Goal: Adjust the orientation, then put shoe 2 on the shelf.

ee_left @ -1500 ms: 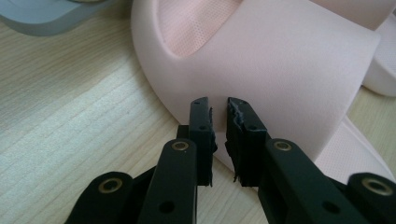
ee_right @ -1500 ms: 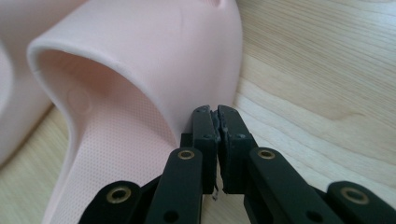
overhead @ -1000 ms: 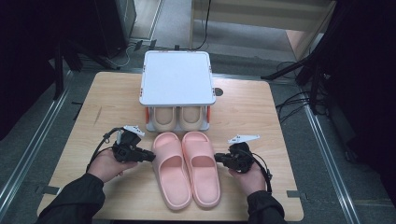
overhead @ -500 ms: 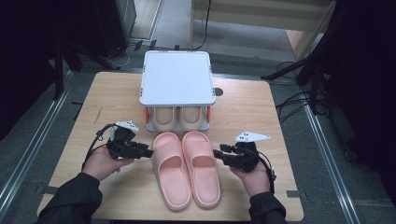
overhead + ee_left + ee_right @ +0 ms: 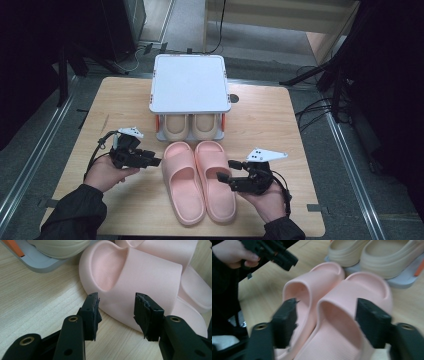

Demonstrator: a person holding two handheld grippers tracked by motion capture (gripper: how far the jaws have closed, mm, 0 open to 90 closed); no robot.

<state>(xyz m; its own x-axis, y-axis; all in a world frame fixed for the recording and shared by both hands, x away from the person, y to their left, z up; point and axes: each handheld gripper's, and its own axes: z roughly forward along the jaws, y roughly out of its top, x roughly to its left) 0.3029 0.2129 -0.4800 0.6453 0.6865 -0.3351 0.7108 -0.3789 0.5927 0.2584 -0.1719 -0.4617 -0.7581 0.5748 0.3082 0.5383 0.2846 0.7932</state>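
Observation:
Two pink slippers lie side by side near the table's front, the left one (image 5: 182, 187) and the right one (image 5: 212, 200). My left gripper (image 5: 154, 161) sits just left of the left slipper (image 5: 150, 275). Its jaws have just been opening, and the left gripper (image 5: 117, 310) now stands open with the slipper's side behind the gap, not pressed. My right gripper (image 5: 226, 171) hovers at the right slipper's outer edge. Its jaws have also just been opening, and the right gripper (image 5: 325, 320) is open wide, with the right slipper's strap (image 5: 352, 297) seen between the jaws, untouched.
A small white-topped rack (image 5: 189, 82) stands behind the pink pair, with two beige slippers (image 5: 189, 127) tucked under it. The wooden table (image 5: 280, 130) has bare room to the left and right. The left gripper (image 5: 287, 261) shows far off in the right gripper view.
Both grippers' jaws have spread wider and released the slippers' sides. The right hand has drawn back toward me and lifted a little. The left hand has stayed in place.

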